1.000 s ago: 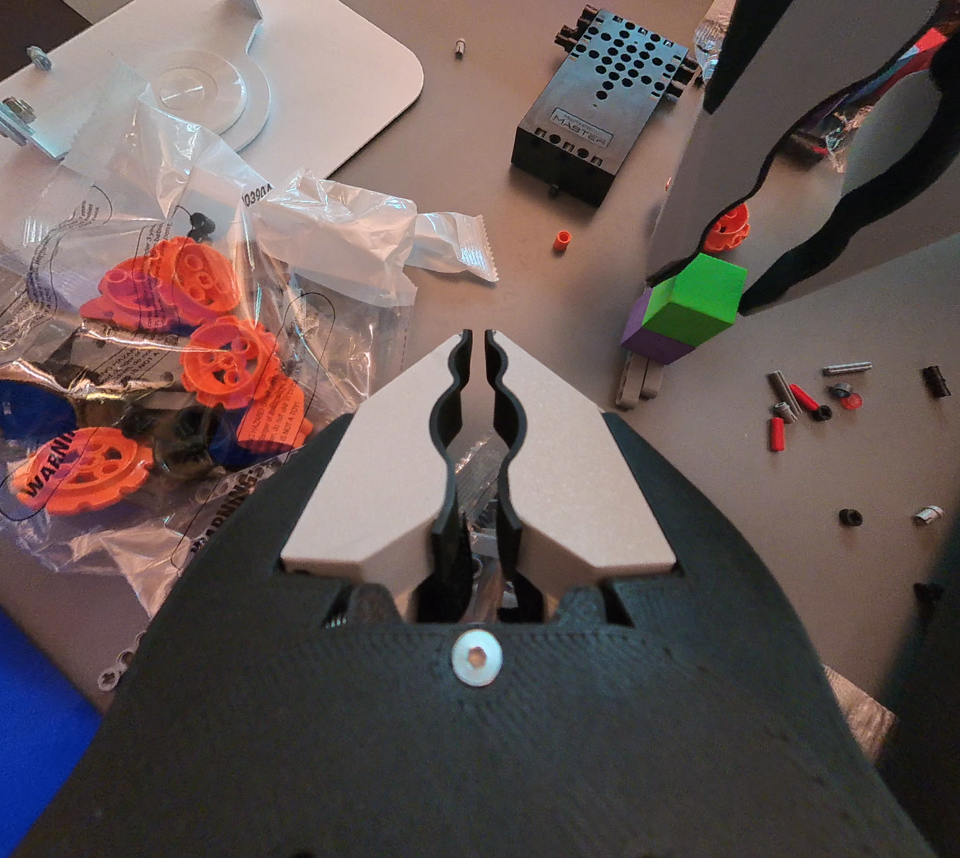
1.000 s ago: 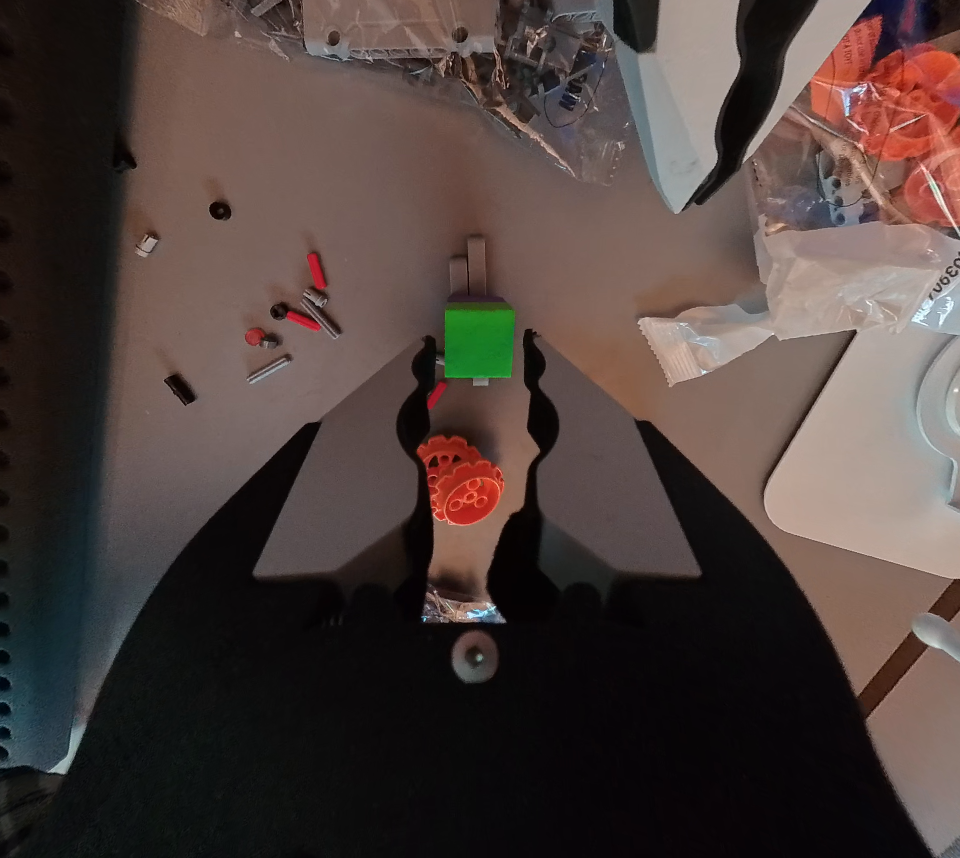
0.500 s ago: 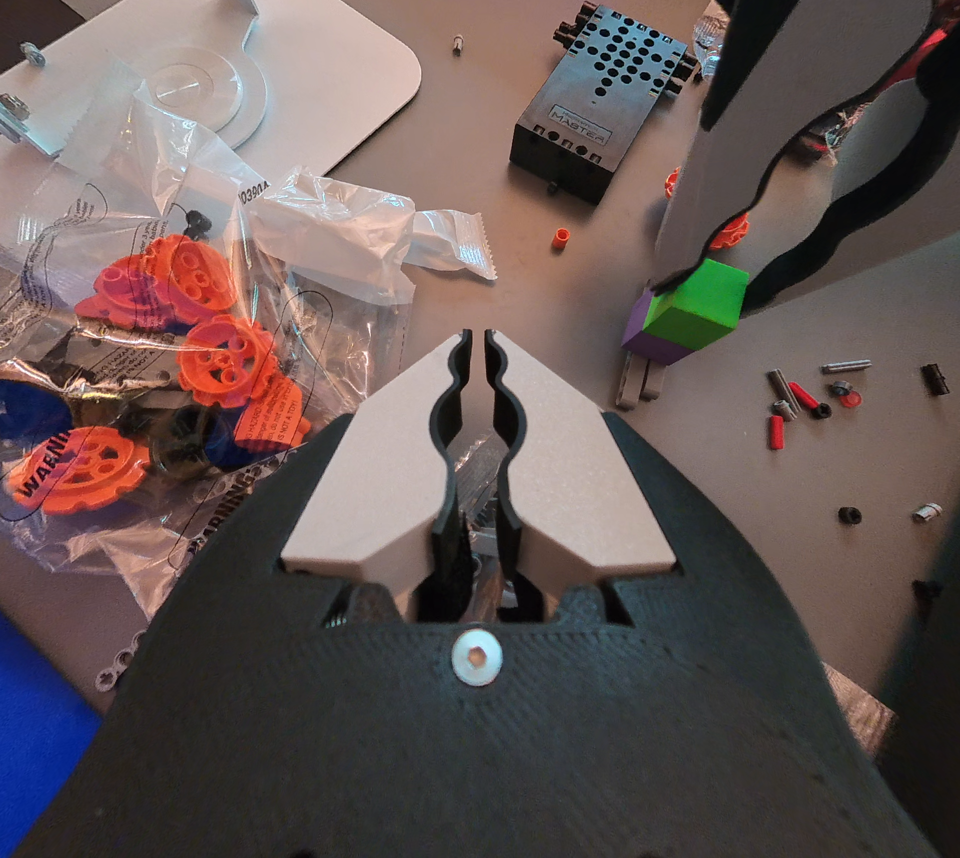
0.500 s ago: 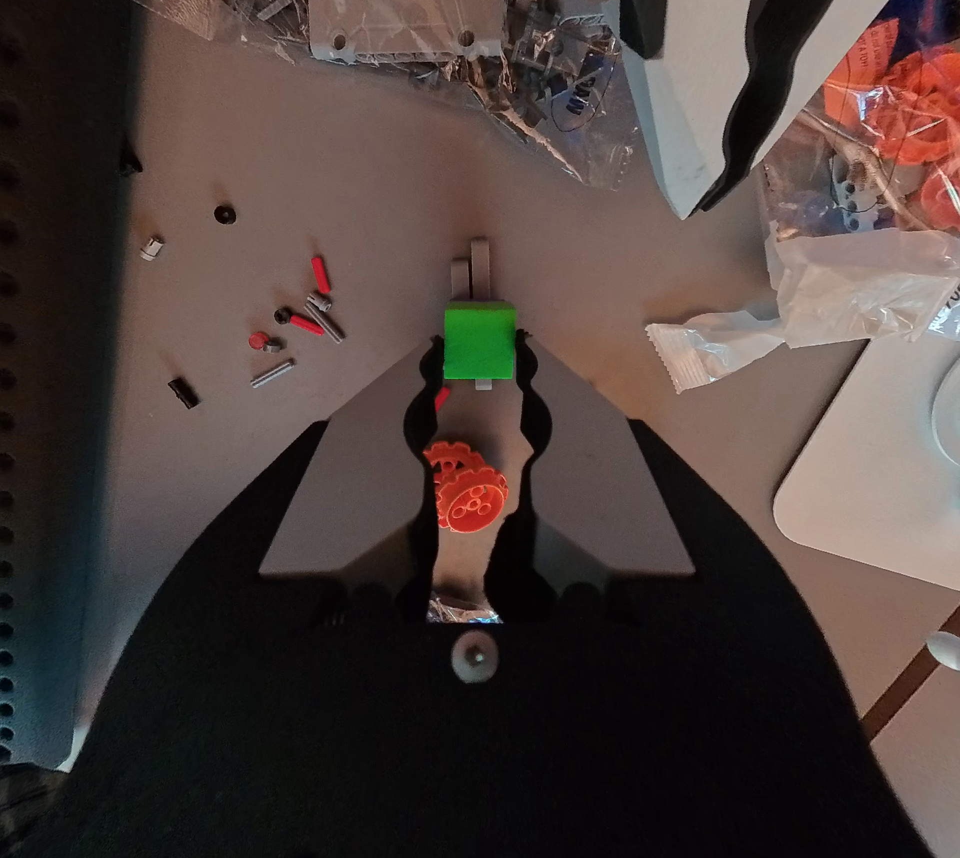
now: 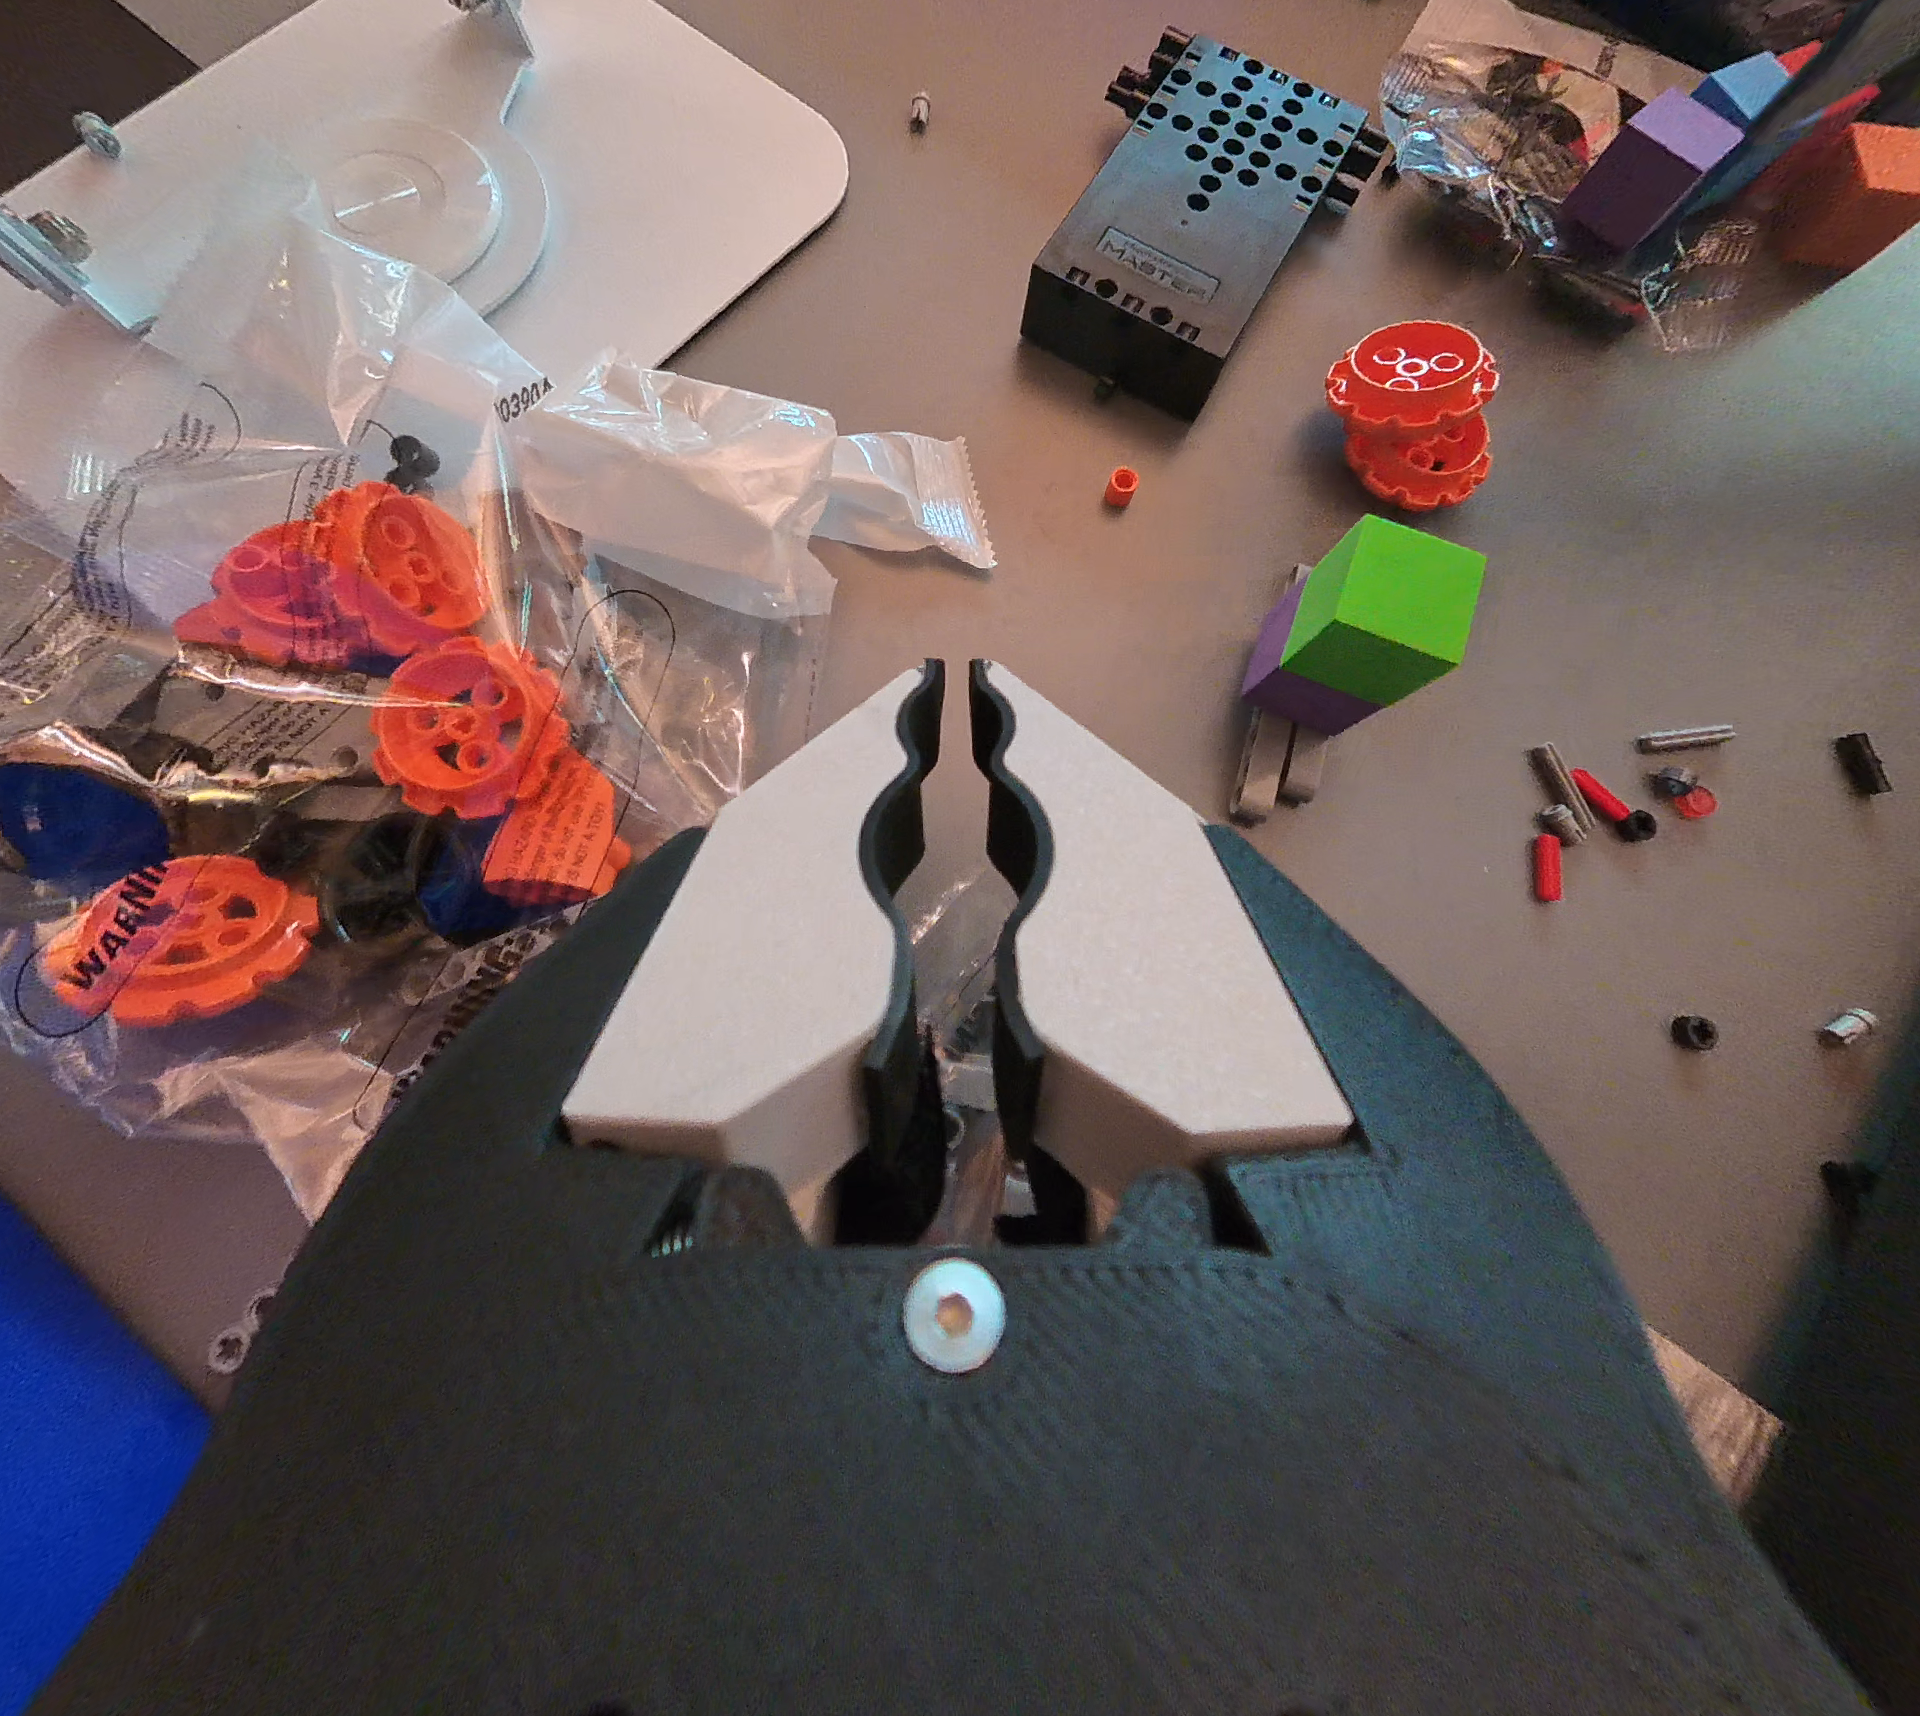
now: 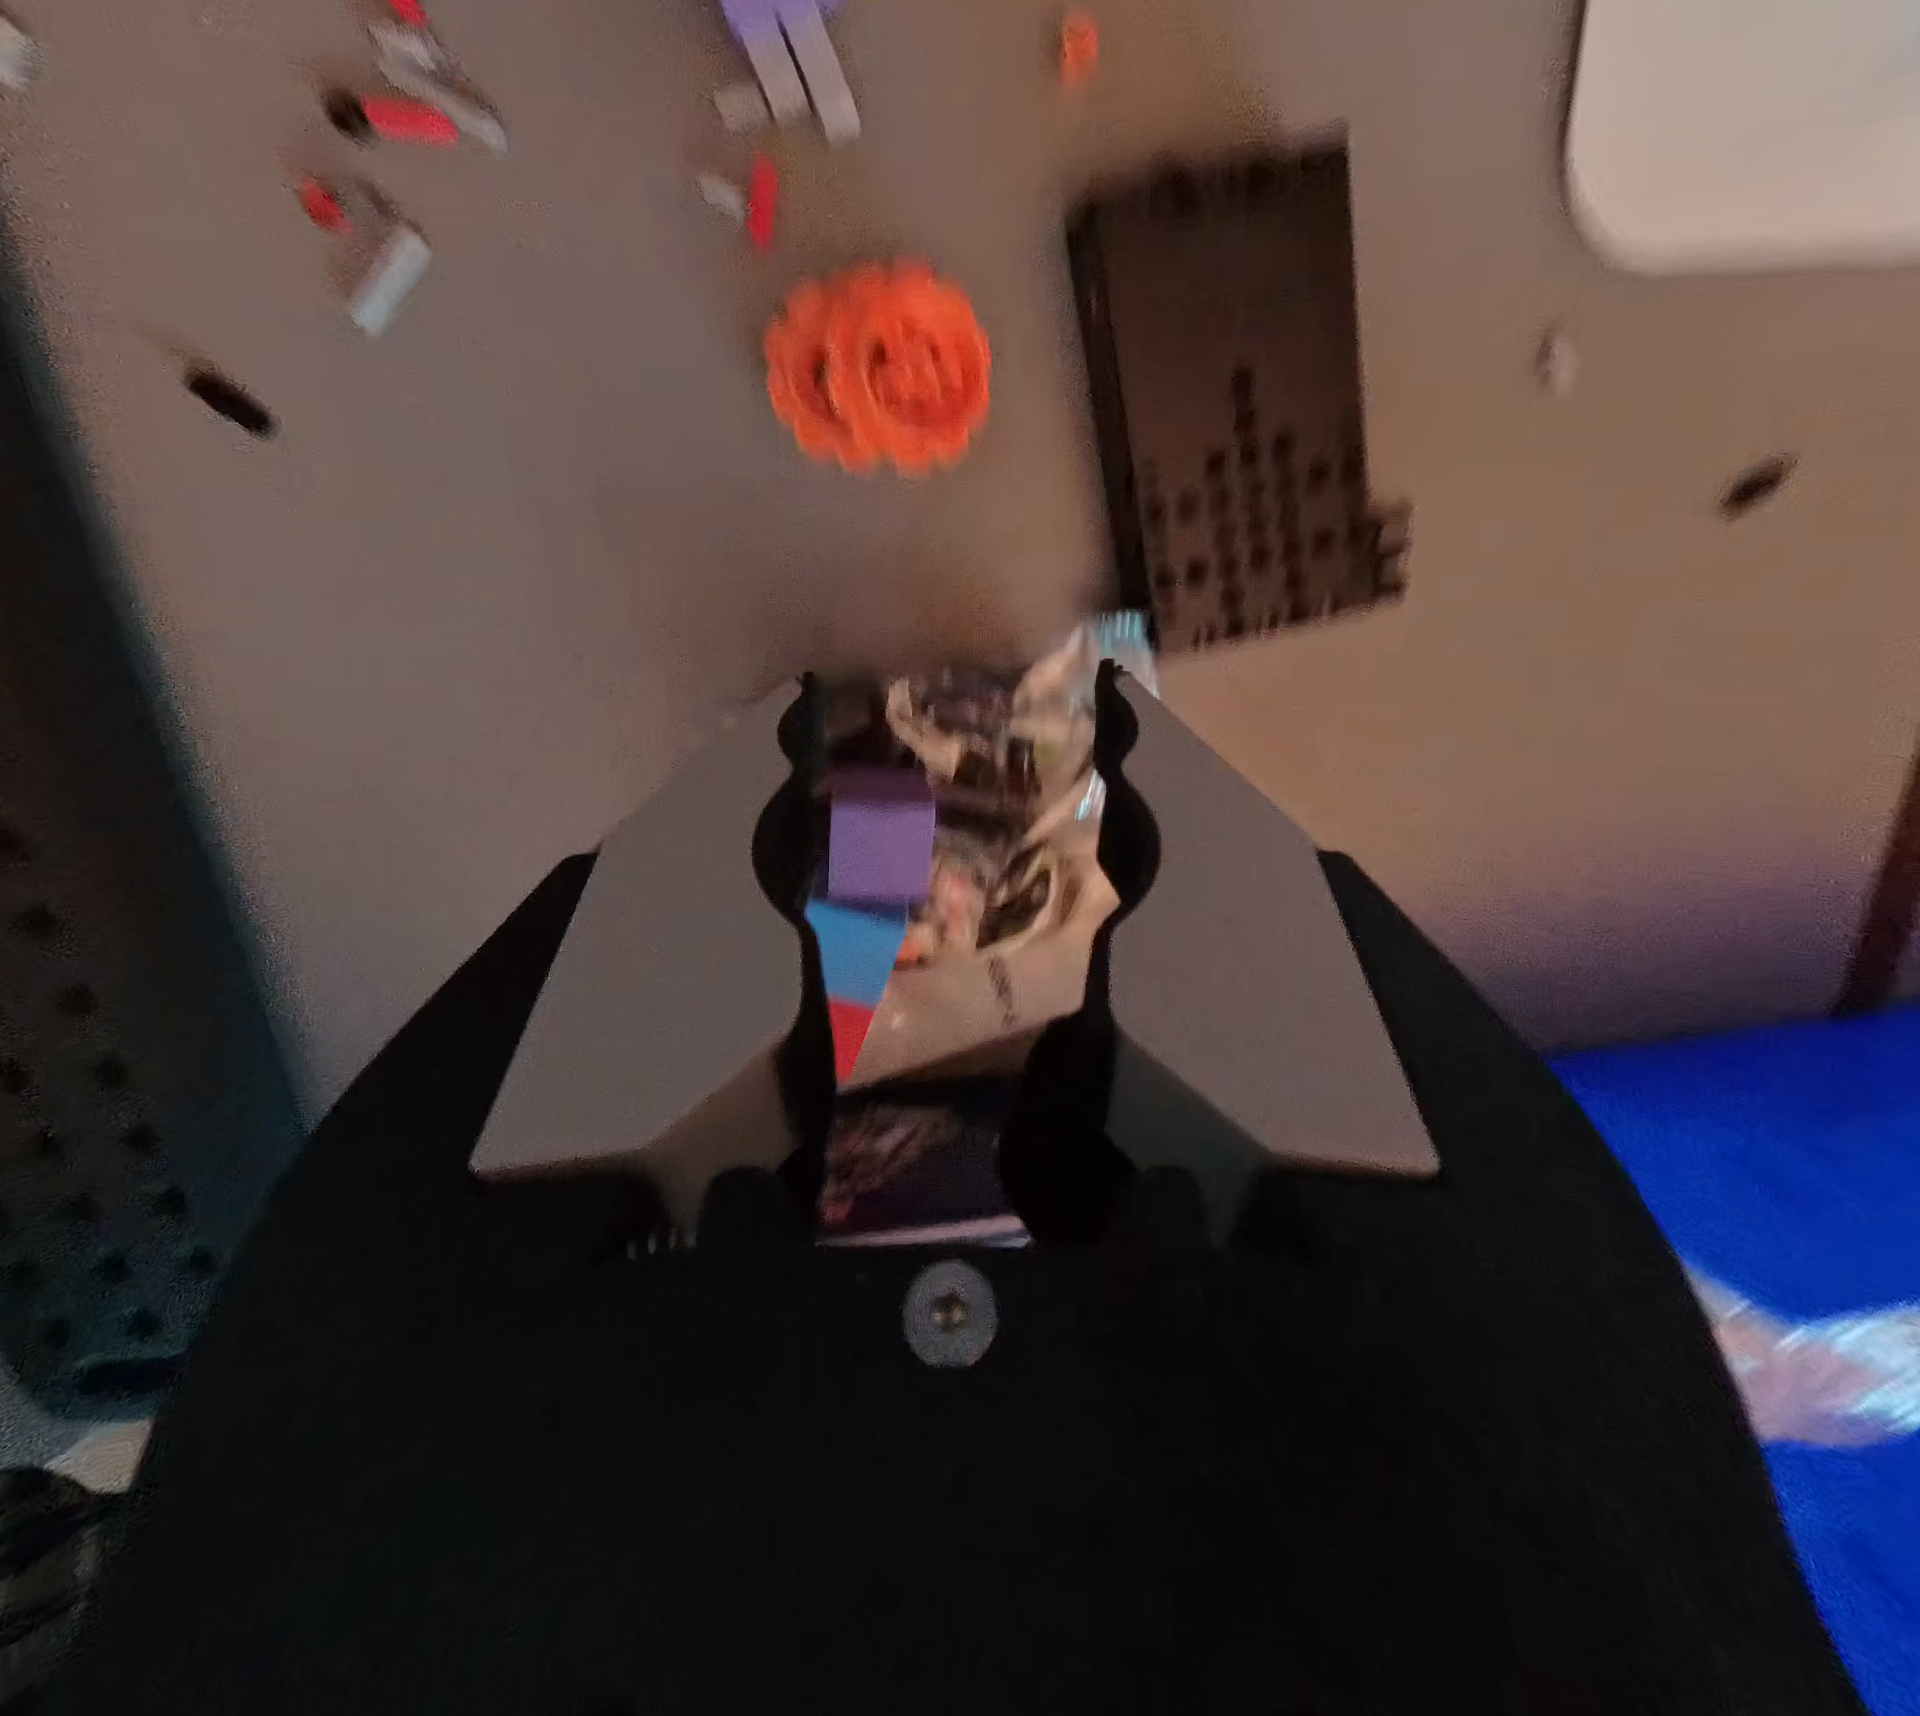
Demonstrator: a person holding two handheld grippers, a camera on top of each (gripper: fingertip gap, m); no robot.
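in the left wrist view the left gripper [image 5: 957, 679], matte grey wedges lined with wavy black pads on a ribbed black body, has its tips nearly together with only a sliver of gap and nothing pinched, above crinkled clear plastic bags [image 5: 416, 586] of toothed orange wheels, while a smooth green cube [image 5: 1382, 606] sits on a purple block near a stacked orange gear [image 5: 1411, 430] and a perforated black box [image 5: 1195, 212]. the right wrist view is blurred: the right gripper [image 6: 954, 690] stands spread wide and empty over a purple block [image 6: 878, 835] and shiny crumpled foil [image 6: 1018, 793], the orange gear [image 6: 878, 383] lying beyond on the grey table [image 6: 520, 523].
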